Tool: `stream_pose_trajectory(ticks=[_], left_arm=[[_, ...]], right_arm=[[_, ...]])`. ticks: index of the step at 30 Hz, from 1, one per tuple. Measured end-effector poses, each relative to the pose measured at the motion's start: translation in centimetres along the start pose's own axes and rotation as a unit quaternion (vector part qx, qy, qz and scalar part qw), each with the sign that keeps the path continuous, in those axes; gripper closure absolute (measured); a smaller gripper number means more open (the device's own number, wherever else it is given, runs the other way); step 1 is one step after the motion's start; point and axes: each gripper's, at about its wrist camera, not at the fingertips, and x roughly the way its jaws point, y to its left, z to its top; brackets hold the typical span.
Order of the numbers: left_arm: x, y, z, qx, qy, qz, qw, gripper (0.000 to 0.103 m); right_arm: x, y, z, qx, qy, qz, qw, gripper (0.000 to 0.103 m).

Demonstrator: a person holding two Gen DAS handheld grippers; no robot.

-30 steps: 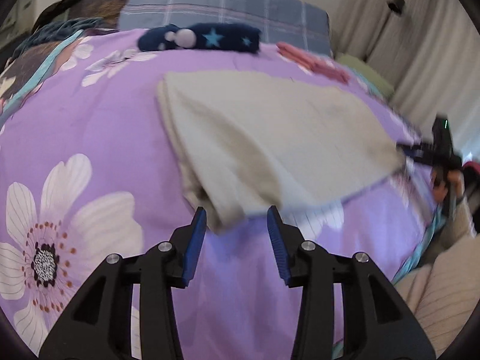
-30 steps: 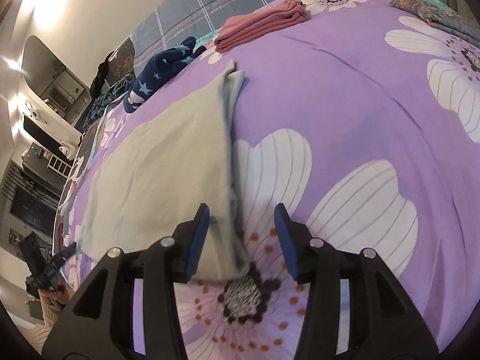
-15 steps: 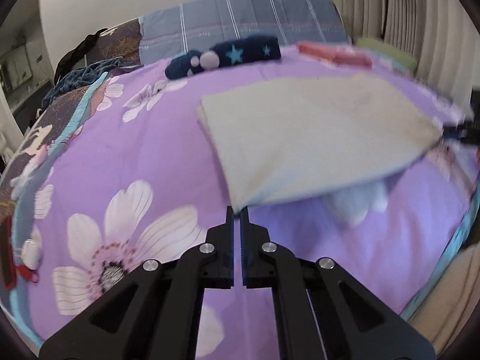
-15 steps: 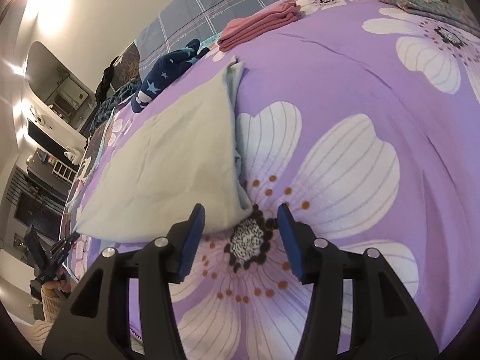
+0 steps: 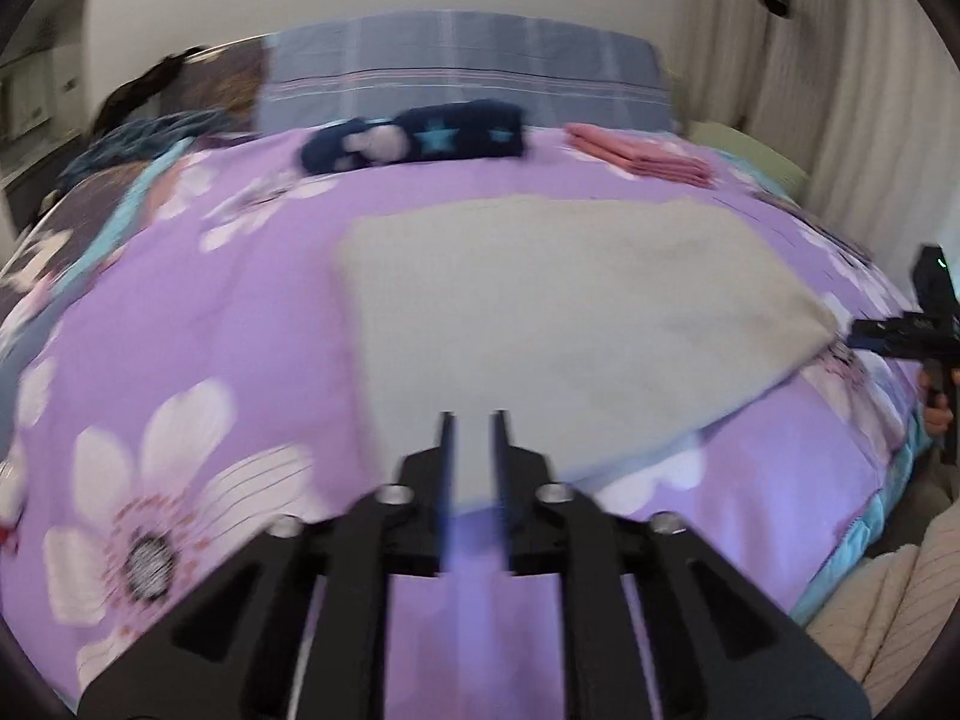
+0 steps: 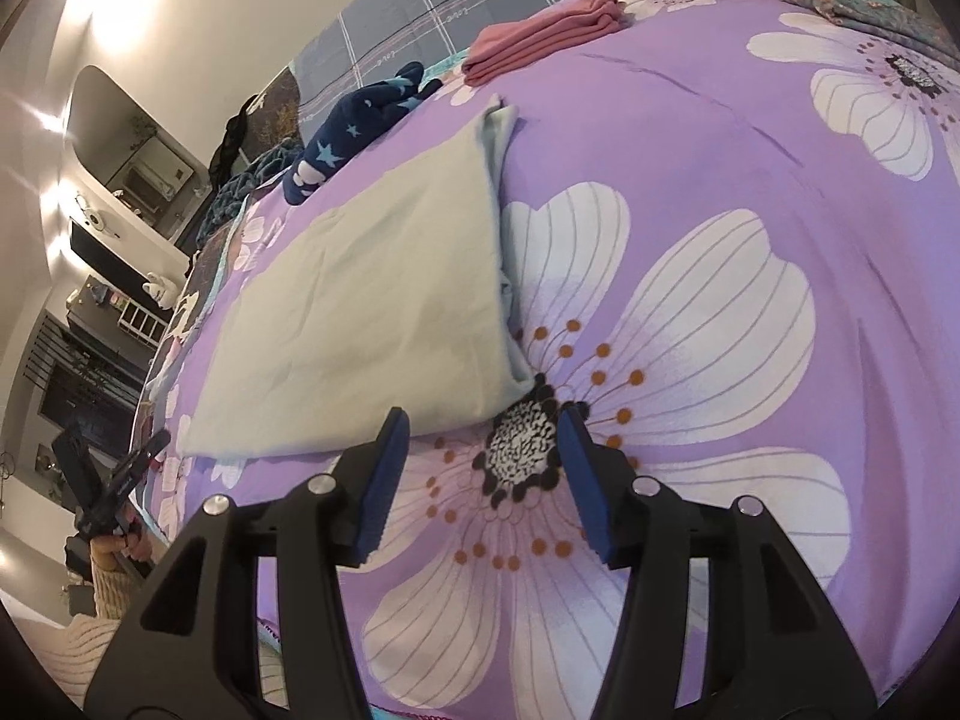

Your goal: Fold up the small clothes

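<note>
Bare purple bedspread (image 6: 690, 138) lies right of the pale cloth (image 6: 384, 300); folded garments (image 6: 540, 36) crowd the far edge.

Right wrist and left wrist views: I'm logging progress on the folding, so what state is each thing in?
Pale green garment: folded, lying flat on the bedspread, held by neither gripper.
Pink garment: folded, set aside near the pillow.
Navy star garment: bunched, not laid flat.
Left gripper: jaws slightly apart, empty, blurred.
Right gripper: open, empty, just short of the pale green garment's corner.
</note>
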Motion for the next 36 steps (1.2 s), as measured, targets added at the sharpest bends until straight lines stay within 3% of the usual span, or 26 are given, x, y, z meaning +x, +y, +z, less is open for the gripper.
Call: stream_pose_trajectory(ticks=[3,4,8,11,14,16,18,23,28,36], left_arm=[[3.3,-1.4,-0.6,0.022,0.053,0.005,0.9983,0.077],[5.1,-1.8,-1.3,0.038,0.082,0.024,0.9956,0.076],[5.3,-4.7,0.0,0.1,0.082,0.072,0.9891,0.078],[4.4,-7.9,2.9,0.105,0.036,0.002,0.9938,0.076],[5.5,-13.4,5.5,0.133,0.012,-0.055,0.9895,0.067],[7.4,-17.6,6.5,0.16,0.013,-0.085,0.9834,0.063],[9.1,-21.3,7.0,0.175,0.023,-0.118,0.9773,0.063],[12.1,-29.9,7.0,0.241,0.04,-0.178,0.953,0.063],[13.9,-34.6,6.0,0.294,0.059,-0.183,0.9363,0.063],[15.1,-36.1,6.3,0.292,0.059,-0.144,0.9437,0.05]], right_arm=[[0.4,-0.8,-0.1,0.019,-0.003,0.003,1.0,0.05],[0.4,-1.0,-0.1,0.024,-0.004,0.007,1.0,0.052],[-0.2,-1.4,0.6,0.02,-0.013,0.0,1.0,0.052],[-0.4,-1.6,2.4,0.01,-0.025,-0.002,1.0,0.052],[-0.2,-1.6,4.4,0.0,-0.034,-0.015,0.999,0.062],[0.3,-1.9,5.6,0.001,-0.03,-0.029,0.999,0.076],[0.8,-2.3,6.3,0.0,-0.024,-0.028,0.999,0.081],[1.2,-3.4,7.6,-0.017,-0.021,-0.033,0.999,0.083],[1.7,-3.7,10.0,-0.035,-0.015,-0.021,0.999,0.083],[6.0,-3.1,14.3,-0.045,0.023,0.021,0.998,0.08]])
